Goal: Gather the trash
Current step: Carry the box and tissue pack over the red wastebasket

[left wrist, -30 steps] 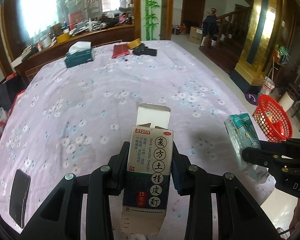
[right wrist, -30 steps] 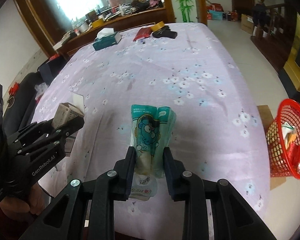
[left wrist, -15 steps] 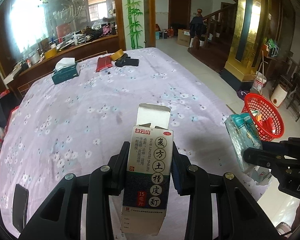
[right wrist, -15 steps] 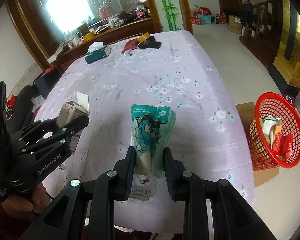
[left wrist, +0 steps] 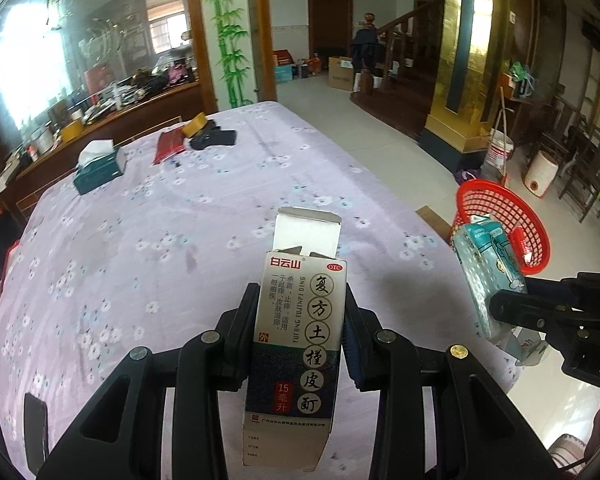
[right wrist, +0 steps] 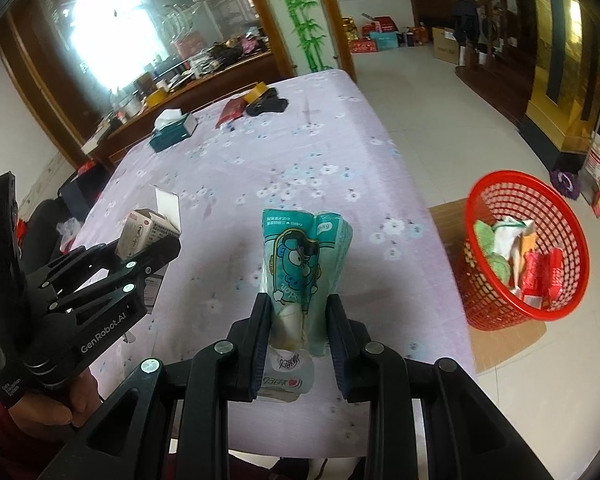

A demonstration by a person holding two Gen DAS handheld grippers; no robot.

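My left gripper (left wrist: 300, 312) is shut on an empty medicine box (left wrist: 300, 344), white and dark blue with Chinese print, its top flap open. It also shows in the right wrist view (right wrist: 148, 232). My right gripper (right wrist: 296, 320) is shut on a teal tissue packet (right wrist: 304, 264) with a cartoon face; it also shows in the left wrist view (left wrist: 486, 264). Both are held above the near end of the table (right wrist: 300, 152). A red mesh basket (right wrist: 496, 292) with wrappers in it stands on the floor to the right, also in the left wrist view (left wrist: 496, 208).
The table carries a lilac flowered cloth. At its far end lie a teal tissue box (left wrist: 98, 168), a red packet (left wrist: 170, 146), a tape roll (left wrist: 192, 124) and a black pouch (left wrist: 214, 140). A black phone (left wrist: 34, 436) lies at the near left edge. A cluttered sideboard stands behind.
Both grippers have risen and swung right with their loads still held. The red basket has come further into both views.
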